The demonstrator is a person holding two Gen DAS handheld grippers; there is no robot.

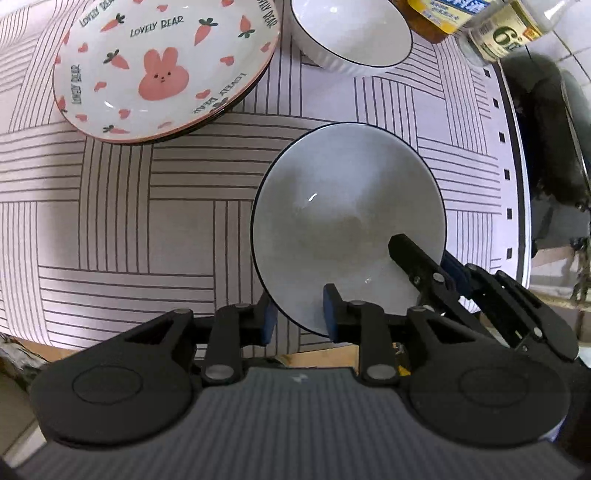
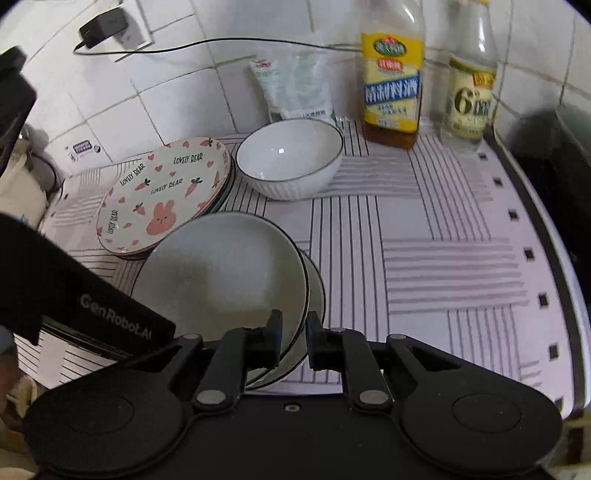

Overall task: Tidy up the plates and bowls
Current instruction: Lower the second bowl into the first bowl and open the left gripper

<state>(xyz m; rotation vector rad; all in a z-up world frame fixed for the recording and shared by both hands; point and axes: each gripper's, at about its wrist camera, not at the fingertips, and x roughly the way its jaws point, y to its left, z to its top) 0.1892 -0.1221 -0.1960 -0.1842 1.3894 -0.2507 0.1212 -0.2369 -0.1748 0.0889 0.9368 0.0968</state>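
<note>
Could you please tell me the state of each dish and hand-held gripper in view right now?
near bowl: empty, gripped at its rim.
left hand-held gripper: open, astride that rim.
right hand-held gripper: shut on that rim.
far bowl: upright, empty, untouched.
rabbit plate: empty, top of a stack.
yellow-label bottle: upright, partly filled.

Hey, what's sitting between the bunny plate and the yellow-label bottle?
The white ribbed bowl stands between the bunny plate and the yellow-label bottle, as the right wrist view shows.

White tiled wall (image 2: pixel 177 92), striped table mat (image 2: pixel 443 240), plugged-in charger (image 2: pixel 105 26)
</note>
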